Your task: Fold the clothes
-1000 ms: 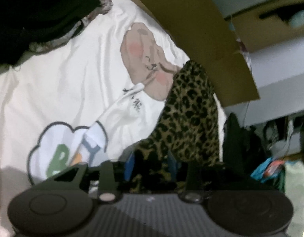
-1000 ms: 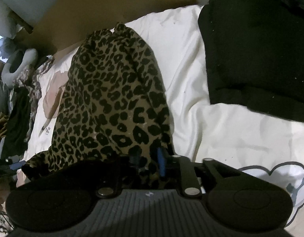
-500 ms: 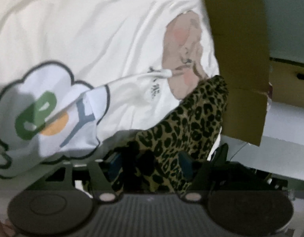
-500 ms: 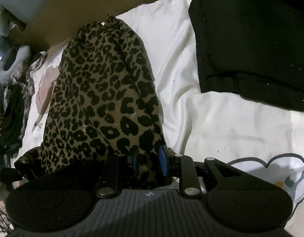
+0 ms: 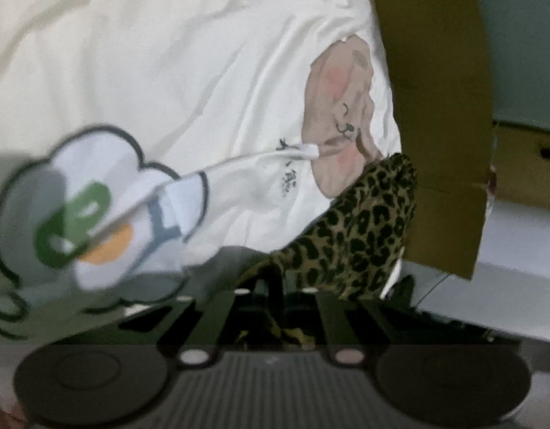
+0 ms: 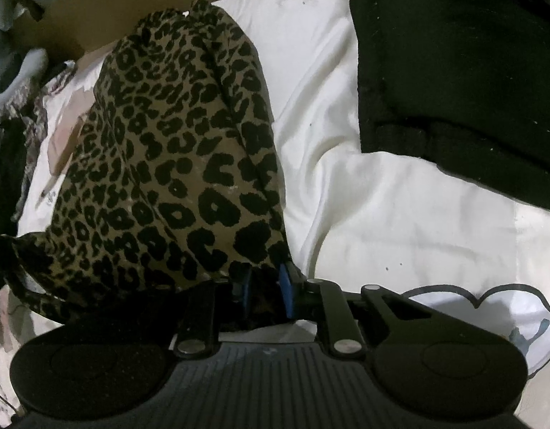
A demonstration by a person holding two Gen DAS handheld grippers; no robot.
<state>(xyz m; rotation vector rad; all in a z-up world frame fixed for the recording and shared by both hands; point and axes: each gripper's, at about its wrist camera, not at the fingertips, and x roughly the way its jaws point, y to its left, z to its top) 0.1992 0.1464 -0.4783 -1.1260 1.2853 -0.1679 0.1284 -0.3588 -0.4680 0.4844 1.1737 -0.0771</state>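
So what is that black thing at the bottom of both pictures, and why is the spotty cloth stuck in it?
Those black things are grabbers, like big tongs with two fingers. A person holds one in each hand, and a small camera sits on each, looking forward along the fingers. So one picture looks out from the left gripper and the other from the right gripper.

Both are pinching the leopard-print garment, which the person is folding. In the right picture you can see blue pads squeezing it.

Under it lies a white bedsheet with a cartoon animal and a cloud with letters. A folded black garment lies on it too, and brown cardboard stands at the edge.
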